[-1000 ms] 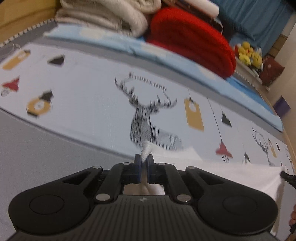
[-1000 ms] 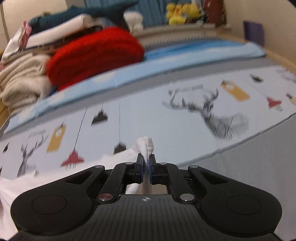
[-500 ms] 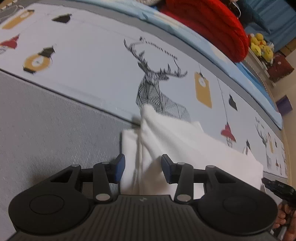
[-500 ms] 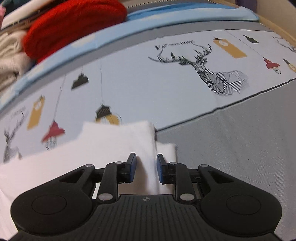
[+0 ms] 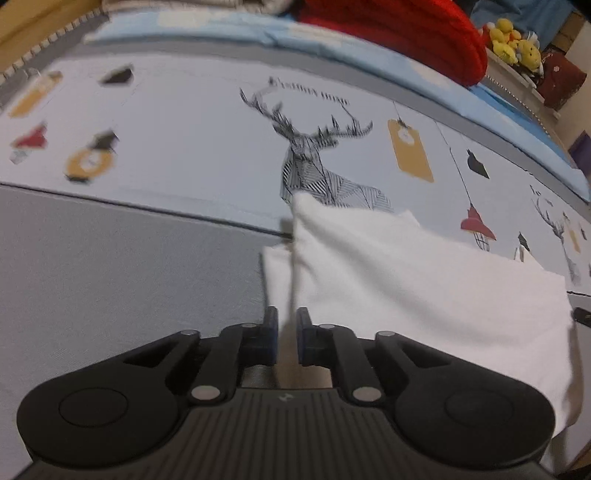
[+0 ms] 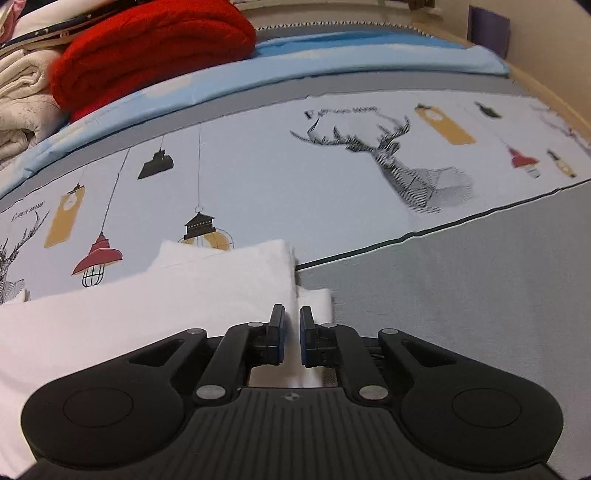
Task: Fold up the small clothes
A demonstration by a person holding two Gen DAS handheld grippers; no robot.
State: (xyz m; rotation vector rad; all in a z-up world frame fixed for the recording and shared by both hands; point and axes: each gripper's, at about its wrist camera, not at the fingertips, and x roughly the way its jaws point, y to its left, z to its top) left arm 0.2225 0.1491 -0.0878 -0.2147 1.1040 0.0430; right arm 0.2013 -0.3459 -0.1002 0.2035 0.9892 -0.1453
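Note:
A white garment (image 5: 406,273) lies folded over on the printed bed sheet (image 5: 184,122), its top layer lying over a lower layer that sticks out at the side. My left gripper (image 5: 287,317) sits at its left end with the jaws a small gap apart and nothing pinched between them. In the right wrist view the same garment (image 6: 184,295) shows, and my right gripper (image 6: 291,317) sits at its right end, jaws also slightly apart and empty. Both grippers hover just above the cloth's near edge.
A red knitted blanket (image 6: 147,55) and cream bedding (image 6: 18,99) are piled at the back of the bed. A light blue quilt (image 5: 332,48) runs along the back. Yellow plush toys (image 5: 513,33) sit on a shelf. A grey sheet area (image 5: 110,266) lies in front.
Both grippers let go of the pinched white cloth corners after laying them down, opened wide, then narrowed to a small gap. The garment now lies folded over on the bed.

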